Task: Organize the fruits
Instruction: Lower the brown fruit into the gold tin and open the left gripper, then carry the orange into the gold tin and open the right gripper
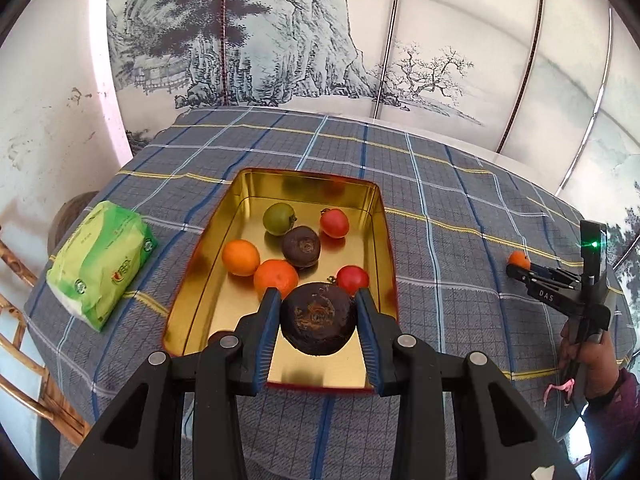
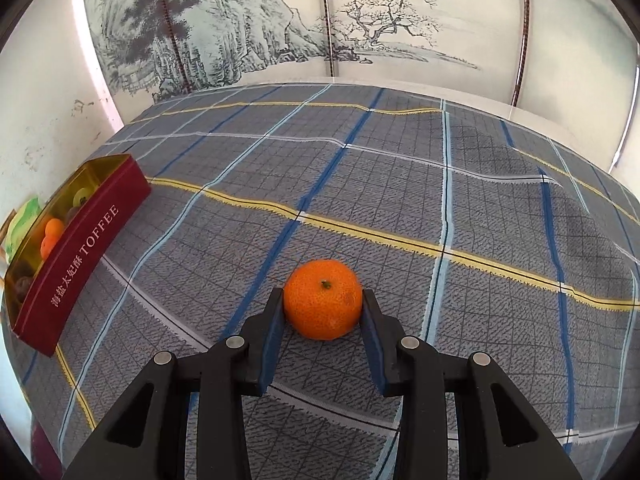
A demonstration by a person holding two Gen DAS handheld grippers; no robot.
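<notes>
My left gripper [image 1: 317, 300] is shut on a dark brown round fruit [image 1: 318, 319] and holds it over the near end of a gold-lined red tin [image 1: 188, 284]. In the tin lie a green fruit [image 1: 279, 219], two red fruits [image 1: 334, 222], two orange fruits [image 1: 240, 257] and another dark fruit [image 1: 301, 246]. My right gripper [image 2: 323, 300] has its pads against both sides of an orange mandarin [image 2: 323, 305] that rests on the plaid tablecloth. In the left wrist view that gripper [image 1: 516, 266] and mandarin [image 1: 519, 258] show at the right.
A green tissue pack [image 1: 100, 264] lies left of the tin. The tin [image 2: 80, 248], marked TOFFEE, stands at the far left in the right wrist view. A painted screen stands behind the table. A rattan chair [image 1: 20, 344] is at the left edge.
</notes>
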